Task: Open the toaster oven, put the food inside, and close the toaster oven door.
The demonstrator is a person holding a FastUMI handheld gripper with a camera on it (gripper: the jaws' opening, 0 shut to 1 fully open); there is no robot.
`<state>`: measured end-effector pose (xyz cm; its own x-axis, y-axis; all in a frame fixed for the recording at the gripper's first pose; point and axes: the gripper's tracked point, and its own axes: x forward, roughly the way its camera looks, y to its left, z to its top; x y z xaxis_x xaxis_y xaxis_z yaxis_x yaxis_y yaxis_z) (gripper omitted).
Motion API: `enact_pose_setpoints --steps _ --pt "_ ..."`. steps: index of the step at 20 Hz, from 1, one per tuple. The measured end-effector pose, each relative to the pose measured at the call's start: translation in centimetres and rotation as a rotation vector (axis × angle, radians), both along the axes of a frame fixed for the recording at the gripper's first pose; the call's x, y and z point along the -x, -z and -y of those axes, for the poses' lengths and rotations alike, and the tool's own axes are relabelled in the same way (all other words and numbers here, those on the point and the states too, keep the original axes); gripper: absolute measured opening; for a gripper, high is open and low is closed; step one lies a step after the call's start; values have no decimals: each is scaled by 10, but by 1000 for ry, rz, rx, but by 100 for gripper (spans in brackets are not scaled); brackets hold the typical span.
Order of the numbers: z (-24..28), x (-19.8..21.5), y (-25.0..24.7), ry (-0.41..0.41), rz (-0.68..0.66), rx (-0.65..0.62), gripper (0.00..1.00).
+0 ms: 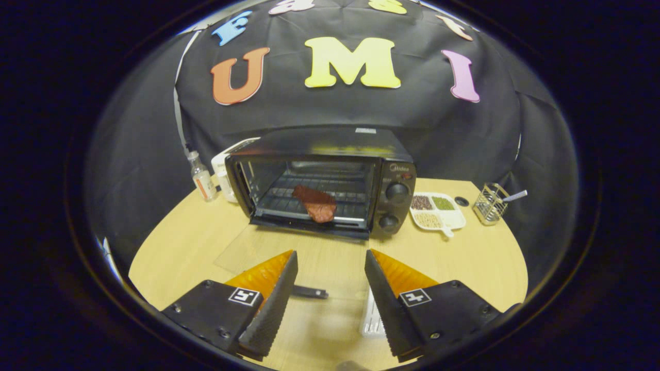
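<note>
gripper (pixel 330 281) fingers spread, gap free | lowered glass door (pixel 289 257) lies flat ahead at frame centre | toaster oven (pixel 319 183) mouth open | steak (pixel 315 202) on rack | bottle (pixel 201 178) centre-left | sectioned dish (pixel 438 211), wire holder (pixel 490 203) centre-right

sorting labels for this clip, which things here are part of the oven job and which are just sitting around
Part of the job:
- toaster oven, its glass door folded down flat
- piece of meat on the rack inside
- tool, open, nothing between its fingers

Just lying about:
- small bottle left of the oven
- divided dish of beans to its right
- wire holder beyond the dish
</note>
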<state>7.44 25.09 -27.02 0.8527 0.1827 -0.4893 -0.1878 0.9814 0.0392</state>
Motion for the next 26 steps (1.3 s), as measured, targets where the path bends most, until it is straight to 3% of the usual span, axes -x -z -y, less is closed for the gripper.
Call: enact_pose_setpoints --steps 6,10,17,26 --pt "-1 50 50 -45 -94 42 84" --pt "-18 61 81 -74 -149 40 84" --pt "-49 39 125 -47 -240 -1 84" --pt "-51 6 126 -28 -210 56 84"
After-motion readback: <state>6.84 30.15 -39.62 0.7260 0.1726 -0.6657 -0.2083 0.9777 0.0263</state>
